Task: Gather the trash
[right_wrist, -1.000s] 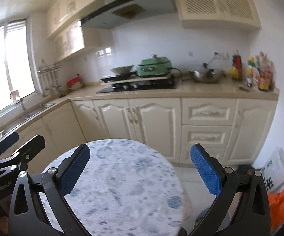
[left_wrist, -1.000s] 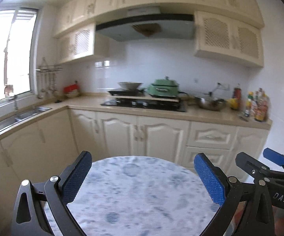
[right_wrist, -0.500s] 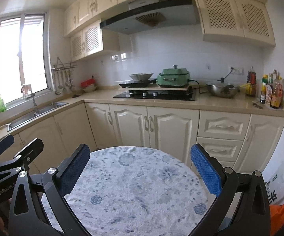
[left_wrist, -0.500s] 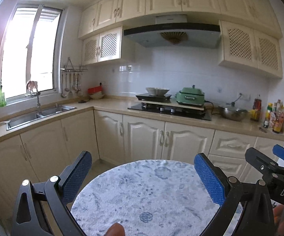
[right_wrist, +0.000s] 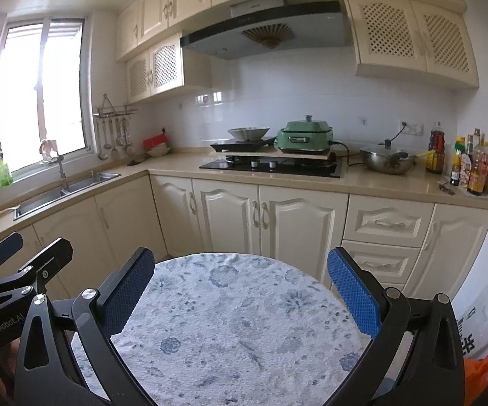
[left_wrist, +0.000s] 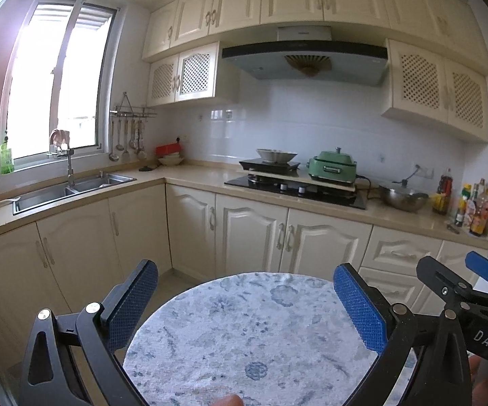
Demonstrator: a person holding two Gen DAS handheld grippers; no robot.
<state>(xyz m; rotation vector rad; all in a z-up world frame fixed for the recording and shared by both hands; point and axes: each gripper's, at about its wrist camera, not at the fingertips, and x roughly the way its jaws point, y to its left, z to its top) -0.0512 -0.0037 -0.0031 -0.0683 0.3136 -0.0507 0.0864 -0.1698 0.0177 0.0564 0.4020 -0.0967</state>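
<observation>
My left gripper is open and empty, held above a round table with a white and blue patterned cloth. My right gripper is open and empty above the same table. Each gripper shows at the edge of the other's view: the right one and the left one. No loose trash shows on the cloth. At the lower right of the right wrist view a white printed bag and an orange bag lie on the floor.
Cream cabinets run along the far wall under a beige counter. On it are a hob, a green pot, a steel wok and several bottles. A sink sits under the window at left.
Both views have steadied and tilted up, so more of the upper cabinets shows. The grippers stay open over the table.
</observation>
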